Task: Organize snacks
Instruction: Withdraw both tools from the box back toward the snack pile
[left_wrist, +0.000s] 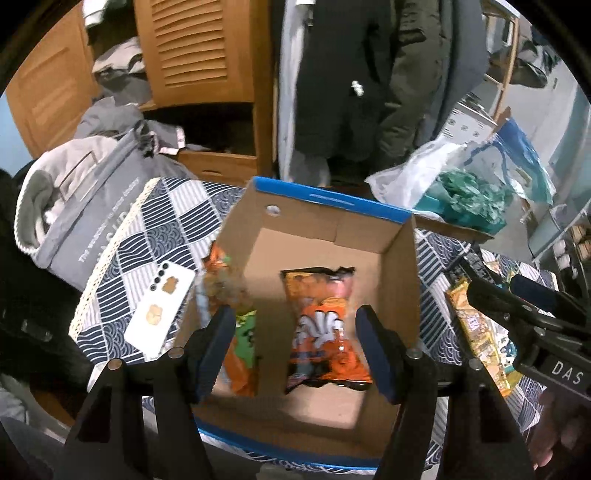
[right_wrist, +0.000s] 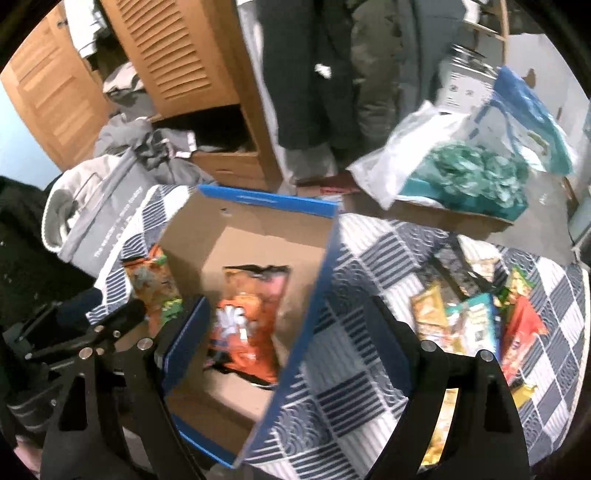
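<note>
Orange crinkly foil snack bag (left_wrist: 325, 328) lies flat inside the open brown cardboard box (left_wrist: 402, 266) on the table; my left claw (left_wrist: 295, 354) hangs open above, empty. Light, slippery; I'd pinch its crimped top edge.

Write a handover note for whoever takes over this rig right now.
Left gripper: open, empty, over the cardboard box.
Right gripper: open, empty, over the box's right wall.
Done: orange chip bag lies flat in the box; a second orange-green snack bag is at its left wall, too blurred to tell whether it has settled.
Left: the pile of snack packets on the checked cloth, right of the box.
</note>
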